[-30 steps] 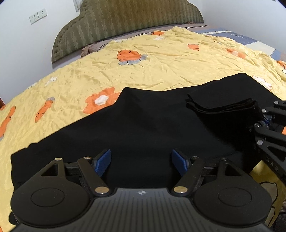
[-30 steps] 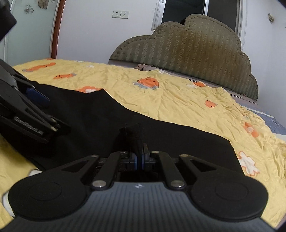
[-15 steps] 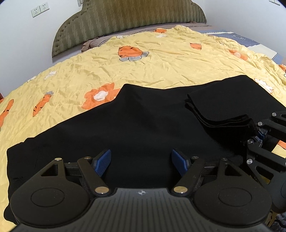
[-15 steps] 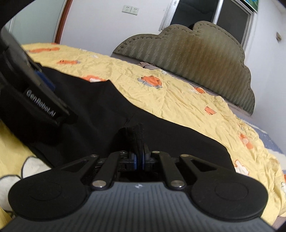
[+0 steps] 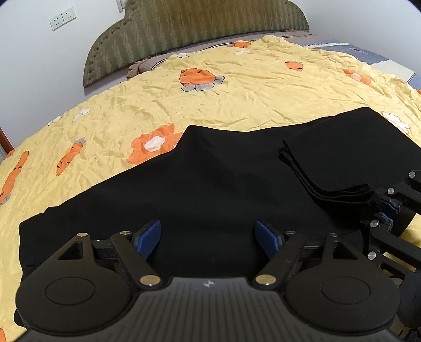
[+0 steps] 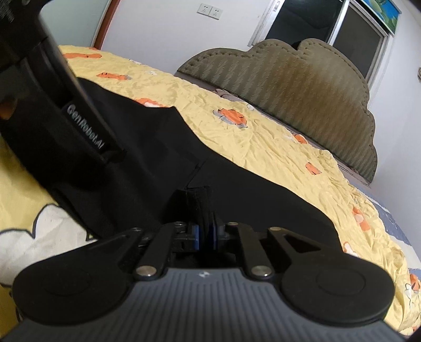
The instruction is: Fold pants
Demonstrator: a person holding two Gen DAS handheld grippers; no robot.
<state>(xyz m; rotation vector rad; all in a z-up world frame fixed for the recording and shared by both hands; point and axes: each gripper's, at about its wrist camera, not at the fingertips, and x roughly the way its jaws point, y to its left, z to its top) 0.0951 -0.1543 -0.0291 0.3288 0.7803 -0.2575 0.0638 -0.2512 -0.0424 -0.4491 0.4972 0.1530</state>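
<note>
Black pants point(image 5: 205, 179) lie spread on the yellow bedspread point(image 5: 236, 86), with the right end folded back over itself in several layers point(image 5: 336, 163). My left gripper point(image 5: 209, 236) is open and empty, low over the pants' near edge. My right gripper point(image 6: 206, 231) is shut on the folded edge of the pants point(image 6: 200, 200); it also shows at the right of the left wrist view point(image 5: 386, 207). The left gripper's body point(image 6: 52, 86) fills the left of the right wrist view.
The bedspread has orange carrot and flower prints. A padded olive headboard point(image 5: 200, 29) stands at the far end against a white wall with sockets point(image 5: 63, 18). A dark window point(image 6: 323, 23) is behind the headboard. A blue-grey sheet point(image 5: 381, 58) shows at far right.
My right gripper has carried the folded pants edge leftward, closer to the left gripper. The left gripper has lifted and tilted slightly, still open.
</note>
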